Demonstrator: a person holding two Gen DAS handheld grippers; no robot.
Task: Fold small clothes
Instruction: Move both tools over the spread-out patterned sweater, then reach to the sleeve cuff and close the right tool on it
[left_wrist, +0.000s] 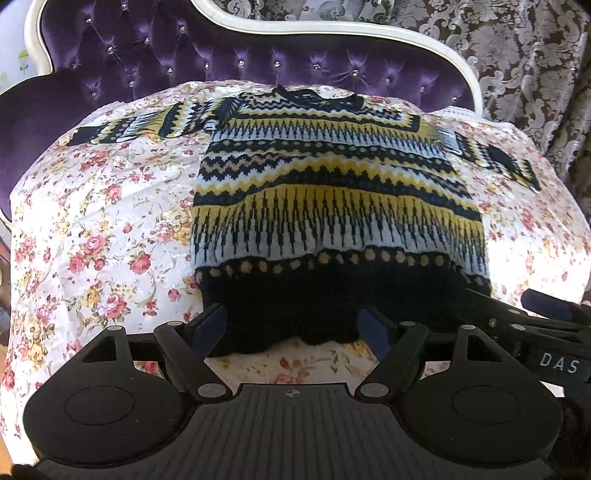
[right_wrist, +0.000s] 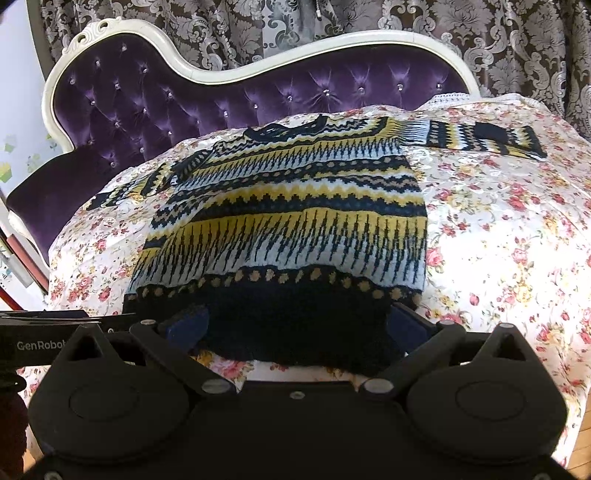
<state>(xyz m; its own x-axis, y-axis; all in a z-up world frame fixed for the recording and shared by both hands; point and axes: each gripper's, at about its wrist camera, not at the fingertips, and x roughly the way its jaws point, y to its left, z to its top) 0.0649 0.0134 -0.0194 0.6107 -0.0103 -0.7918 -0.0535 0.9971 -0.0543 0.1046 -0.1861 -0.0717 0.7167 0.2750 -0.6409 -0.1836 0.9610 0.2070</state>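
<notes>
A striped sweater (left_wrist: 332, 184) lies flat on the flowery sheet (left_wrist: 92, 240), sleeves out. The left tongs (left_wrist: 293, 326) and right tongs (right_wrist: 297, 325) are both spread wide over its dark bottom edge

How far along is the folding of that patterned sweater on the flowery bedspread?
Barely begun. Done: the sweater lies spread flat on the bedspread, both sleeves out to the sides. In hand: the left gripper and right gripper both stand open at the dark bottom hem; whether the pads touch it I cannot tell. Left: every fold, since no crease or turned-over part shows.
</notes>
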